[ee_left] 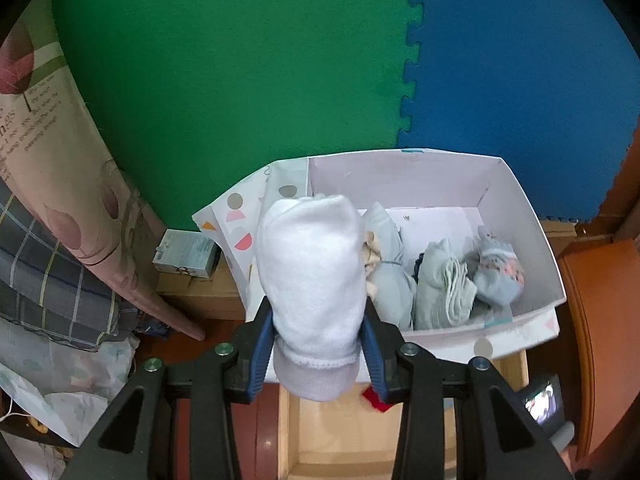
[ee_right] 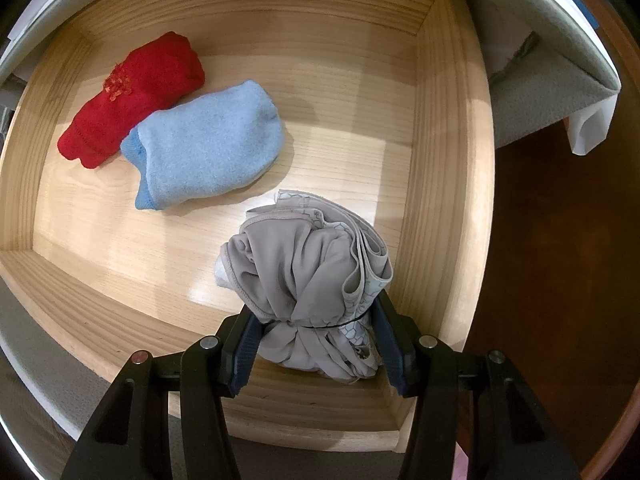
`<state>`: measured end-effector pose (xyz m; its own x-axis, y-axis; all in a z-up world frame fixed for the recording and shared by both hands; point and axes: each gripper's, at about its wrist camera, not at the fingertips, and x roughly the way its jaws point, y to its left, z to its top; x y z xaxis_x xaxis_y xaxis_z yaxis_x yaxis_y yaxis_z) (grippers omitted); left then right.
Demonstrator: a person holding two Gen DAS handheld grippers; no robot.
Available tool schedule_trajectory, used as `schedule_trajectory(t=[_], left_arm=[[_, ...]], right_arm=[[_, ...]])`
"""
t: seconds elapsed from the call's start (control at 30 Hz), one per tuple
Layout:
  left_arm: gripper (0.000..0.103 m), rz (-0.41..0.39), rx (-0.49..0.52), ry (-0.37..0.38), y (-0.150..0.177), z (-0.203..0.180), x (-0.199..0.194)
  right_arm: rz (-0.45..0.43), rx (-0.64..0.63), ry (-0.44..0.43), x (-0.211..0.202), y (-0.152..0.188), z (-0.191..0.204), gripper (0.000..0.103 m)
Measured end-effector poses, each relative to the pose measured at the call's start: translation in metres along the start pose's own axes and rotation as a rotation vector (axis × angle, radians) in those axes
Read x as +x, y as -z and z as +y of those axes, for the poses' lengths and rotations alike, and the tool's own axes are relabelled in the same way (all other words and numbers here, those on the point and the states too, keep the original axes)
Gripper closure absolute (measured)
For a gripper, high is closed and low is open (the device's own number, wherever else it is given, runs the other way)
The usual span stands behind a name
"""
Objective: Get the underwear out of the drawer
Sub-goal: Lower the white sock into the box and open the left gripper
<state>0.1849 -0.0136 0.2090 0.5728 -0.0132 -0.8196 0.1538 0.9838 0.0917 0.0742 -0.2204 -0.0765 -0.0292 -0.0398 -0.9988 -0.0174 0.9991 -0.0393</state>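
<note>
Green and blue foam mats (ee_left: 240, 80) are covering the floor behind everything in the left wrist view, joined by a toothed seam. In the right wrist view, a pale wooden drawer (ee_right: 436, 160) is filling most of the picture, standing open, with its grain running across the bottom.

Beyond the drawer in the left view, a white box (ee_left: 536, 240) with coloured dots on its outside is sitting with its flaps open. Several folded pale pieces of clothing (ee_left: 444, 284) are lying inside it, side by side along the near wall. To the left of the box, a printed cushion (ee_left: 60, 152) is leaning over a checked cloth, and a small carton (ee_left: 184, 256) is resting near the box corner.

Inside the drawer, a light blue bundle (ee_right: 208, 148) is lying just beside a red bundle (ee_right: 132, 96), and the two are touching. Both are well apart from the right gripper (ee_right: 316, 344).

The fingers (ee_right: 244, 344) of the right gripper are pressing from both sides on a grey underwear bundle (ee_right: 304, 280), which is tied with a thin dark band and is sitting near the front right corner of the drawer.

The left gripper (ee_left: 318, 352) is holding a white rolled bundle (ee_left: 312, 272) above the drawer, in front of the box. Its fingers (ee_left: 260, 348) are standing narrow, squeezing the bundle near its ribbed cuff, which is hanging below them.
</note>
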Motion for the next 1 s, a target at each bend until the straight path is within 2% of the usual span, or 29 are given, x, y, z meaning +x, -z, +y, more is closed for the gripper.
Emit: schedule_trajectory(t=[0.4,0.77,1.0], left_arm=[[0.062,0.049,-0.004,0.015,-0.021,-0.024,0.056],[0.062,0.122,-0.001,0.025,-0.013,-0.031,0.102],[0.062,0.124,0.016,0.013,-0.011,-0.037,0.115]], right_arm=[[0.004,0.011,-0.001,0.003,0.0,-0.002,0.053],[0.009,0.01,0.004,0.003,-0.006,0.0,0.053],[0.009,0.009,0.005,0.003,-0.006,0.0,0.053]])
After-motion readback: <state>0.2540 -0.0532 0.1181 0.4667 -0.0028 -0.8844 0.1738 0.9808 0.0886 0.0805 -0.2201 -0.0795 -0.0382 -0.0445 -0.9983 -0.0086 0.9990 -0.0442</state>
